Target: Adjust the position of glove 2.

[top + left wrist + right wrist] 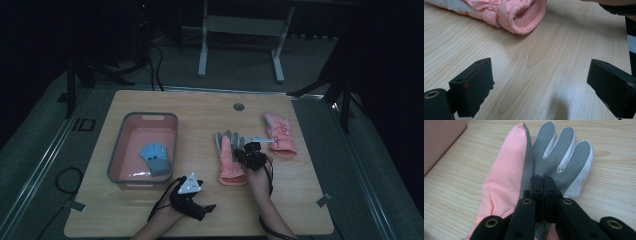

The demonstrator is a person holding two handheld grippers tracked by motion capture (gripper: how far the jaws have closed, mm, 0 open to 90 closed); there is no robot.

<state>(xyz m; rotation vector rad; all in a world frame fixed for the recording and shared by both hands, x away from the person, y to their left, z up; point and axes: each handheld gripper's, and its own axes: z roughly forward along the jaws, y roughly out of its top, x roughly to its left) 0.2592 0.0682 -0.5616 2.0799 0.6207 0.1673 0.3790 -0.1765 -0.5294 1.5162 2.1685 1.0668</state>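
R gripper point(543, 181) jaws pressed together, apparently pinching pink glove point(506, 177); L gripper point(540, 85) jaws spread.

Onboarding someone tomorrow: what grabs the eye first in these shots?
The pink glove at mid-table, grey palm up, with the right claw shut and resting on that palm. A second pink glove lies farther right, and a small blue glove sits in the pink bin at left. The left claw stands open over bare wood near the glove's cuff.
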